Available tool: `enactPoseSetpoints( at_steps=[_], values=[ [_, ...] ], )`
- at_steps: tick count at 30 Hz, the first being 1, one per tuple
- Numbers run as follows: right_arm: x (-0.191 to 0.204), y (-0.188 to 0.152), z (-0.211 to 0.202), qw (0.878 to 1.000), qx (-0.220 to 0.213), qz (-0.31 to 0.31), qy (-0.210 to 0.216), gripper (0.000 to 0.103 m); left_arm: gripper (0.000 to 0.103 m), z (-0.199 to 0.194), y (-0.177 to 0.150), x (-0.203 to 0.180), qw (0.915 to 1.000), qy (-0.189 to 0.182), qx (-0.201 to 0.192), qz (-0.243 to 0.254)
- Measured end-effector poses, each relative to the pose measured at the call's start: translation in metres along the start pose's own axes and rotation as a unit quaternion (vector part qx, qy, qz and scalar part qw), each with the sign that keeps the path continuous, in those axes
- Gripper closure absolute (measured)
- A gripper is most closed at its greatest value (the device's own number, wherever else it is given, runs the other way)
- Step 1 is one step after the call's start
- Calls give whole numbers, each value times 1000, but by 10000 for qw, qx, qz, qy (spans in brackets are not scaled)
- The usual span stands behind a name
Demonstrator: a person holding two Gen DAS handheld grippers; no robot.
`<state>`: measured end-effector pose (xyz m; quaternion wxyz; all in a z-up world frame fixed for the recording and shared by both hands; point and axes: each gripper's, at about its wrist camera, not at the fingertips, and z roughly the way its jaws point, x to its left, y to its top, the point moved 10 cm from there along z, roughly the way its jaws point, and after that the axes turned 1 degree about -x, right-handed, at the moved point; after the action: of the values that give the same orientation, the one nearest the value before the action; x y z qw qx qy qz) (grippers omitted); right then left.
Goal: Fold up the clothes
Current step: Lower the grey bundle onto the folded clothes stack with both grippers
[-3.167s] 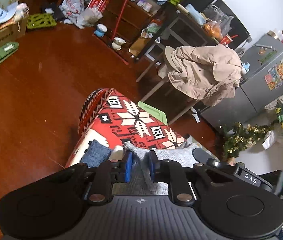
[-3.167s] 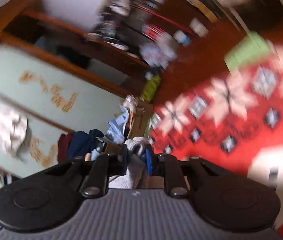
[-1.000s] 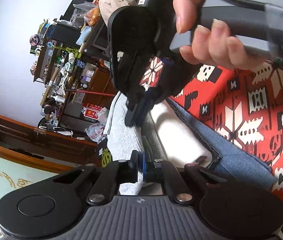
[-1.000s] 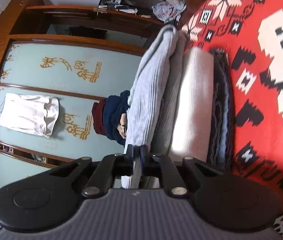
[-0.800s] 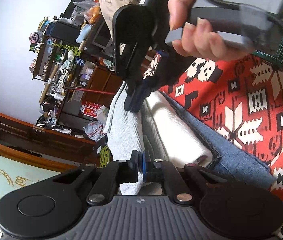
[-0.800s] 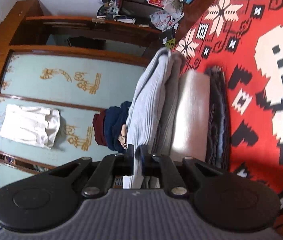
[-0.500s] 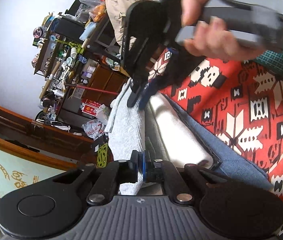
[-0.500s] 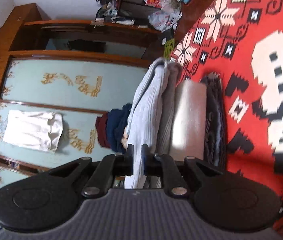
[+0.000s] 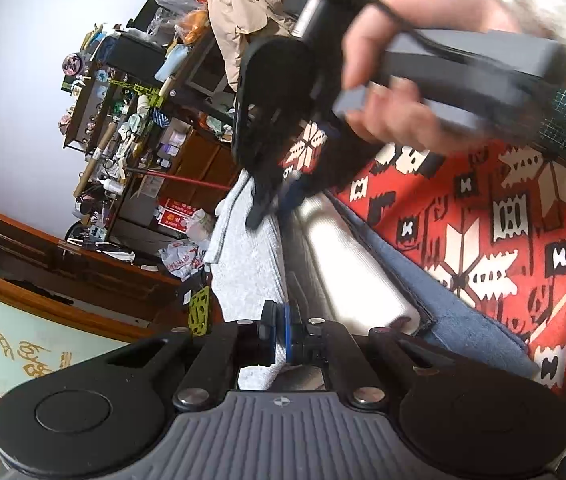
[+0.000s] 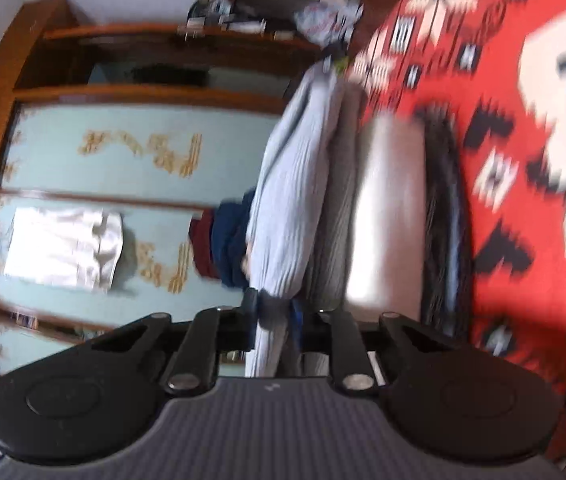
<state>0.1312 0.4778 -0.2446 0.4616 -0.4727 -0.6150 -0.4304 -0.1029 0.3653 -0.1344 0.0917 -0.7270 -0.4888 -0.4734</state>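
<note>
A stack of folded clothes lies on a red patterned blanket (image 9: 503,220): a light grey knit garment (image 9: 247,264) on top, a white one (image 9: 355,272) under it, and a blue one (image 9: 463,320) at the bottom. My left gripper (image 9: 281,322) is shut on the near edge of the grey knit. At the far end, a hand (image 9: 387,80) holds my right gripper (image 9: 275,208). In the right wrist view, my right gripper (image 10: 275,310) has its jaws slightly apart, with the grey knit (image 10: 291,184) loose between them.
Cluttered shelves (image 9: 123,128) and a beige jacket (image 9: 243,12) over a chair stand beyond the blanket. A wooden wardrobe with pale green panels (image 10: 103,160) has a white cloth (image 10: 63,248) hanging on it. Dark blue and red clothes (image 10: 223,236) are piled beside the wardrobe.
The right gripper's jaws have parted a little around the grey knit, and the gripper has shifted slightly along the stack. The left gripper keeps its hold and has not moved.
</note>
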Motion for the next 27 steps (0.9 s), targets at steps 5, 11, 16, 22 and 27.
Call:
enactPoseSetpoints(
  at_steps=[5, 11, 16, 22, 27],
  values=[
    [-4, 39, -2, 9993, -324, -141, -158, 92, 99, 1, 0, -4, 10000, -29, -27, 40],
    [-13, 55, -3, 9994, -337, 50, 3, 91, 99, 4, 0, -9, 9999, -73, -28, 149],
    [-22, 59, -8, 9984, -429, 303, 192, 86, 99, 6, -3, -13, 9996, -107, 49, 243],
    [-26, 77, -19, 9958, -739, 459, 299, 86, 99, 8, -7, -15, 9996, -104, 123, 242],
    [-30, 87, -18, 9970, -725, 281, 3, 87, 98, 9, -9, -14, 9998, -33, 136, 169]
  ],
)
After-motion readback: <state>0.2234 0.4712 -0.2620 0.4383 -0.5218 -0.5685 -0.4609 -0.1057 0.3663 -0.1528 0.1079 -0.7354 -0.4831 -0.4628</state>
